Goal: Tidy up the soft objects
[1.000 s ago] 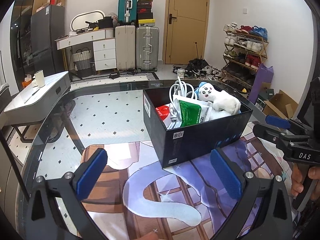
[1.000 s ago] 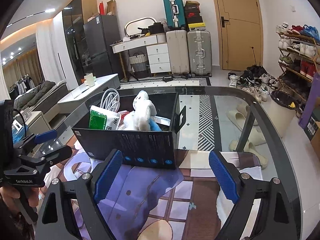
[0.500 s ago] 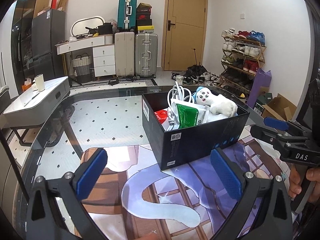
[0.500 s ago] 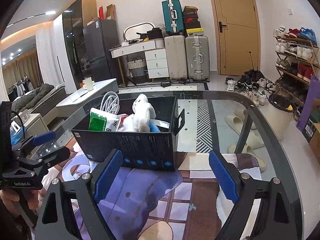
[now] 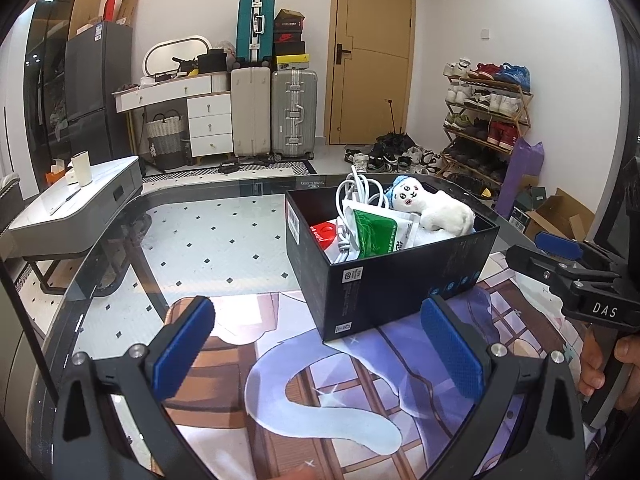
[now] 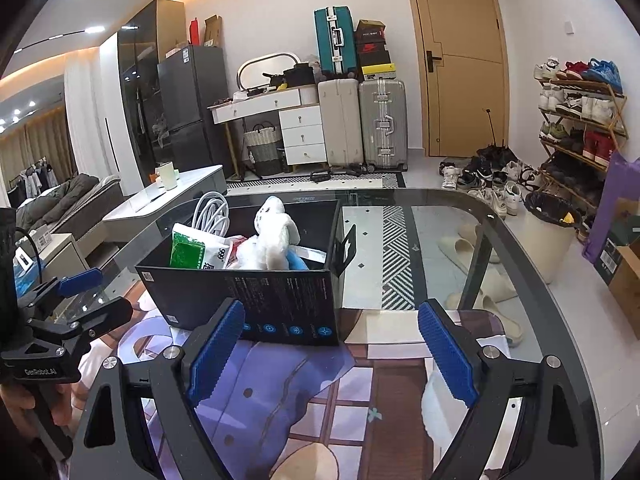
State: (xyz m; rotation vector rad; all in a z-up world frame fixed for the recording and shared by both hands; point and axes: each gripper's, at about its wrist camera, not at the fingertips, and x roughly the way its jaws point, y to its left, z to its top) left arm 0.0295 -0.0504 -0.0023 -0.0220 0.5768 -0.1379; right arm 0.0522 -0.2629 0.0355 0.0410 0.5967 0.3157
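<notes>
A white plush (image 5: 436, 210) is lying on top of the contents of an open black box (image 5: 384, 280), ahead of the left gripper (image 5: 318, 354) and just right of its centre line. Beside the plush in the box are sitting a green-and-white pack (image 5: 378, 234), a coiled white cable (image 5: 356, 192) and something red (image 5: 326, 234). In the right wrist view the pack (image 6: 192, 250) is showing the digits "999", and the box (image 6: 256, 300) is standing ahead and left of the right gripper (image 6: 332, 356). The box is resting on a printed mat (image 5: 320, 380) that is covering the near part of the glass tabletop (image 5: 208, 240). Both grippers are hanging above the mat with jaws spread wide, holding nothing. The right gripper is appearing at the right edge of the left view, its body reading "DAS"; the left one, at the left edge of the right view, is reading "GenRobot.AI".
</notes>
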